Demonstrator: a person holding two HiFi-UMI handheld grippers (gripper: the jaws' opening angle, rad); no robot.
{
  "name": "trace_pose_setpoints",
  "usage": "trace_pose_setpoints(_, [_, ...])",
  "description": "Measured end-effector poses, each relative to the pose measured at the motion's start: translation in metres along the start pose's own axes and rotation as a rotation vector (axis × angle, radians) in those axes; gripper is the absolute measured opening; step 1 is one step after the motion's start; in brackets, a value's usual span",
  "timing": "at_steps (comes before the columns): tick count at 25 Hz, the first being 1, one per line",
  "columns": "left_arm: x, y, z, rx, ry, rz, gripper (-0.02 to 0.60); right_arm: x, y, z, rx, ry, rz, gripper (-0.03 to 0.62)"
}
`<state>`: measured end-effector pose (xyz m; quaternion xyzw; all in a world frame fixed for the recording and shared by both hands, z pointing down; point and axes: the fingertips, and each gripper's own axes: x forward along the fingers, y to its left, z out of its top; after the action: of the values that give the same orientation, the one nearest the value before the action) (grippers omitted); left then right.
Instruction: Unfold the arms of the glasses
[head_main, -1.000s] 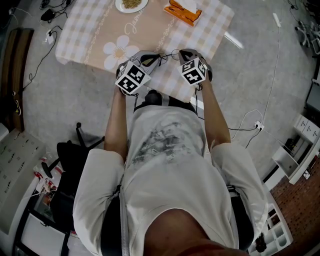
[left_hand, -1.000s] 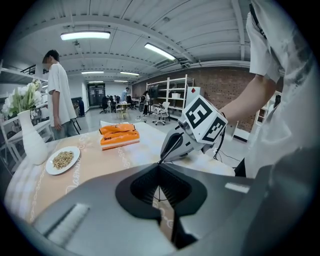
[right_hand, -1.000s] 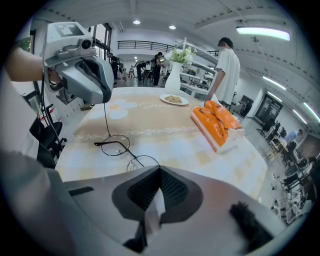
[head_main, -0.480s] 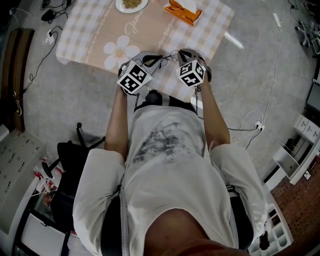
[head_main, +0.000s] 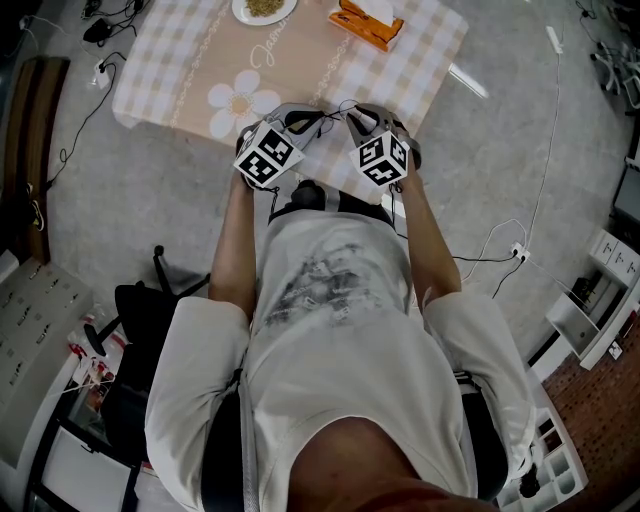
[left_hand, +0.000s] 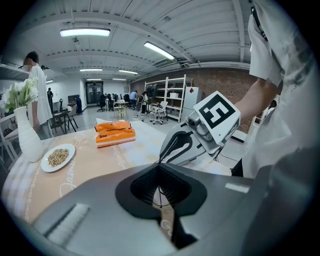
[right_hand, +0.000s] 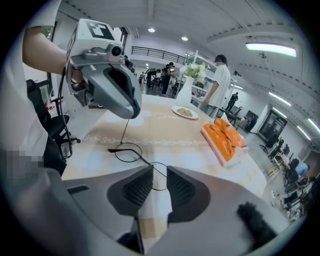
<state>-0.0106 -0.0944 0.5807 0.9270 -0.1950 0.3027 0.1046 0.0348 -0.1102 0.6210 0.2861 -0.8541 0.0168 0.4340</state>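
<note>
Strip lights, shelving and distant people fill the big hall behind a worktop (head_main: 160, 70) covered by a checked cloth with a daisy print. Farther back on it stand a white vase of flowers (left_hand: 26, 135), a plate of food (head_main: 264, 8) and an orange packet (head_main: 367, 22), all well apart from the work at the near edge.

There the two tools face each other. The left hand-held gripper (left_hand: 160, 167) is clenched on a thin black arm of the glasses (right_hand: 128, 151). In the right gripper view that arm rises from one end of the frame up into its tips. The round wire lenses sit low over the cloth, and I cannot tell whether they touch it. The right hand-held gripper (right_hand: 159, 169) is released and its jaws are opening. The nearer lens rim shows in the gap just beyond its ribbed pads, and nothing is pressed between them.

By my reading, one arm stands swung out and pinned by the left tool, and the right tool is freeing itself for the other side. The second arm is hidden behind the right jaws, so its state is unclear. The next move probably calls for the right tool to catch that arm near its tip. It would then swing it gently away from the lenses, since the wire is thin, while the left tool holds steady.
</note>
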Motion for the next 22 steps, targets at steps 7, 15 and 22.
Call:
trace_pose_setpoints(7, [-0.002, 0.001, 0.004, 0.008, 0.002, -0.003, 0.008, -0.004, 0.025, 0.012, -0.062, -0.029, 0.055, 0.116])
trace_pose_setpoints(15, [-0.006, 0.002, 0.010, 0.016, -0.011, -0.004, 0.008, -0.003, 0.051, 0.021, -0.126, -0.043, 0.113, 0.138])
trace_pose_setpoints(22, [-0.010, 0.004, 0.012, 0.010, -0.012, -0.003, 0.008, -0.002, 0.068, 0.031, -0.172, -0.056, 0.149, 0.149])
